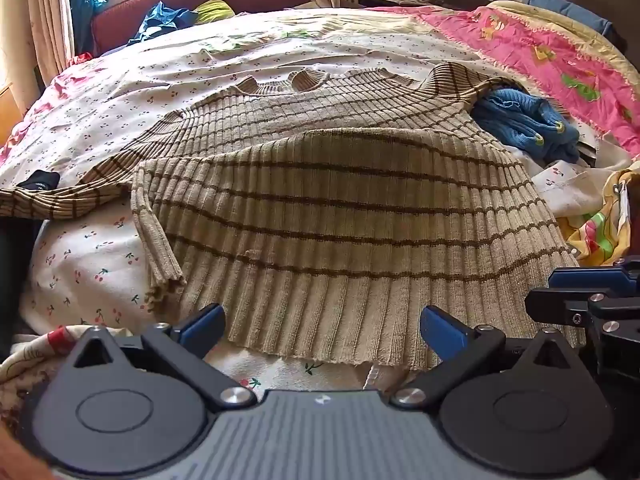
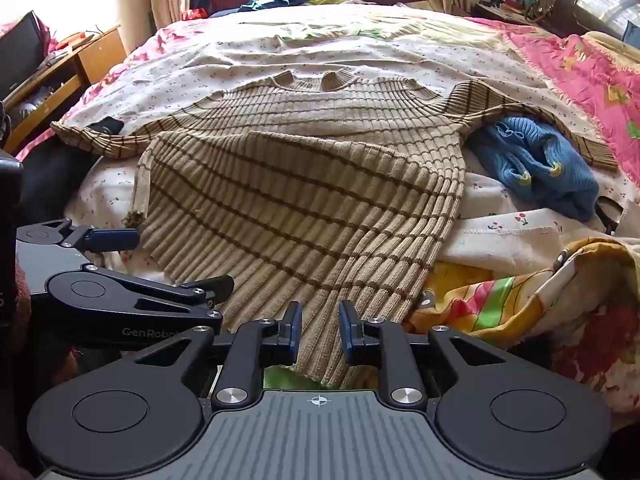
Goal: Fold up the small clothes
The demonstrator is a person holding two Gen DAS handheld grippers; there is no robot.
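L gripper (image 1: 322, 330) fingers seen spread wide at hem, nothing clamped; R gripper (image 2: 319, 334) fingers part-open astride hem corner, grip not confirmed; striped sweater (image 1: 320, 200) laid on bed (image 1: 120, 92), collar pointed away, long axis hem-to-collar.

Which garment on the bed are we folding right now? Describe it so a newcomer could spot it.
Start at the bed's cherry-print sheet. Spread across its middle lies the ribbed beige sweater, its hem toward both grippers. Thin dark brown stripes and a ruffled collar set it apart from the crumpled blue knit beside its sleeve.
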